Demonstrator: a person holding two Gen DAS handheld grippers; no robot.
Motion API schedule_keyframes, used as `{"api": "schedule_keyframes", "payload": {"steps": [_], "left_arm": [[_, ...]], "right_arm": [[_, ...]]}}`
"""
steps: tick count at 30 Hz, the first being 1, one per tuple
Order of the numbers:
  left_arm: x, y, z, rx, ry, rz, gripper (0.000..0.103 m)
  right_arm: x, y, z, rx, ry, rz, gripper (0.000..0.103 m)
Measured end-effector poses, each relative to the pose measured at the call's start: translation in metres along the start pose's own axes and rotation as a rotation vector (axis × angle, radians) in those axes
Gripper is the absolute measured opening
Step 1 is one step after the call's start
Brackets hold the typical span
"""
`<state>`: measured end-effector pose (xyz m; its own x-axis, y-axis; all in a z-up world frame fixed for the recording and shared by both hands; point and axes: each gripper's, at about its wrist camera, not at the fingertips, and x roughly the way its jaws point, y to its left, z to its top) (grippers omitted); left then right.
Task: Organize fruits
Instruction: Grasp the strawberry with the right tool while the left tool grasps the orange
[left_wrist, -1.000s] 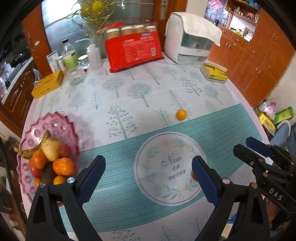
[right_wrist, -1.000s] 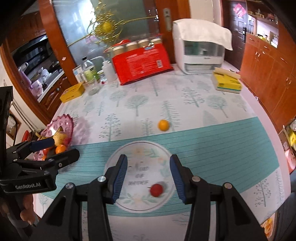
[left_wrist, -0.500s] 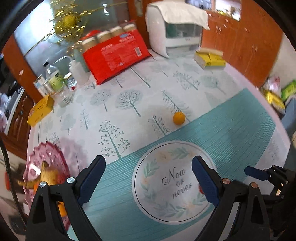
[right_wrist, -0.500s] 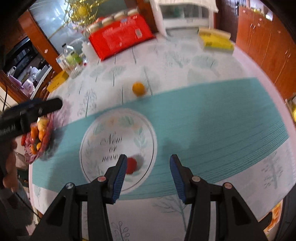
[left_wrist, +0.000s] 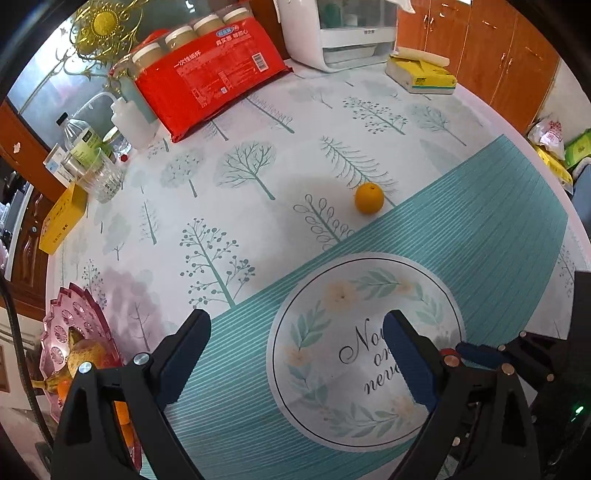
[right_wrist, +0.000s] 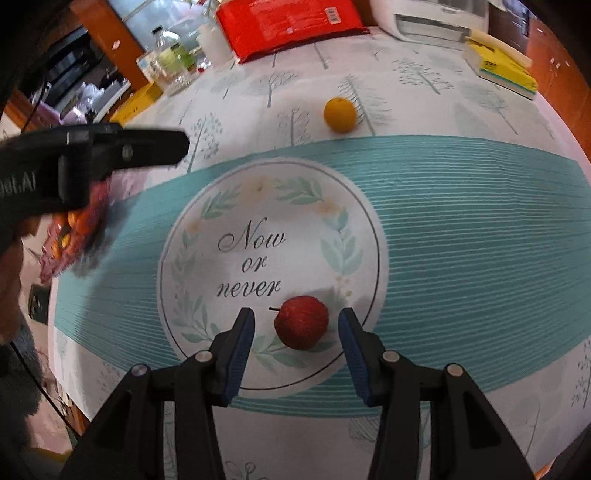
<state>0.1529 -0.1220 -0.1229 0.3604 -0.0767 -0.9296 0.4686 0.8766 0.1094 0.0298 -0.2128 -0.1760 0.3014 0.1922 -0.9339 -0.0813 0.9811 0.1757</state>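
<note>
A small red apple (right_wrist: 301, 327) lies on the tablecloth's round "Now or never" print. My right gripper (right_wrist: 295, 332) is open with its blue-padded fingers either side of the apple, not touching it. An orange (left_wrist: 369, 198) (right_wrist: 340, 114) lies further out, at the edge of the teal band. A pink fruit plate (left_wrist: 62, 325) with a banana, a pear and oranges sits at the table's left edge. My left gripper (left_wrist: 295, 354) is open and empty above the print; it shows in the right wrist view (right_wrist: 122, 147) at left.
A red package (left_wrist: 207, 77) with jars, a white appliance (left_wrist: 340, 33), a yellow tissue pack (left_wrist: 419, 75), bottles and a glass (left_wrist: 99, 173), and a yellow box (left_wrist: 62, 218) line the far side of the table.
My right gripper has come down and forward so the apple now lies between its fingers. My left gripper has swung right, away from the fruit plate.
</note>
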Motion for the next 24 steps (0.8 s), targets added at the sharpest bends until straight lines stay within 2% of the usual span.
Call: {"api": "schedule_keyframes", "payload": {"steps": [1, 7, 14, 19, 24], "left_arm": [[0.002, 0.001, 0.002, -0.004, 0.002, 0.0, 0.094], [0.018, -0.003, 0.02, -0.026, 0.011, -0.011, 0.094], [0.054, -0.034, 0.055, -0.035, 0.014, -0.042, 0.094], [0.082, -0.054, 0.073, -0.06, 0.008, -0.039, 0.093], [0.104, -0.059, 0.081, -0.143, -0.011, -0.049, 0.081]], "right_arm": [[0.003, 0.0, 0.0, -0.009, 0.012, -0.01, 0.032], [0.0, -0.008, 0.007, -0.018, -0.01, -0.052, 0.031], [-0.017, -0.057, 0.037, 0.093, -0.111, -0.12, 0.031], [-0.025, -0.093, 0.052, 0.169, -0.171, -0.144, 0.031], [-0.02, -0.111, 0.057, 0.208, -0.185, -0.145, 0.031]]}}
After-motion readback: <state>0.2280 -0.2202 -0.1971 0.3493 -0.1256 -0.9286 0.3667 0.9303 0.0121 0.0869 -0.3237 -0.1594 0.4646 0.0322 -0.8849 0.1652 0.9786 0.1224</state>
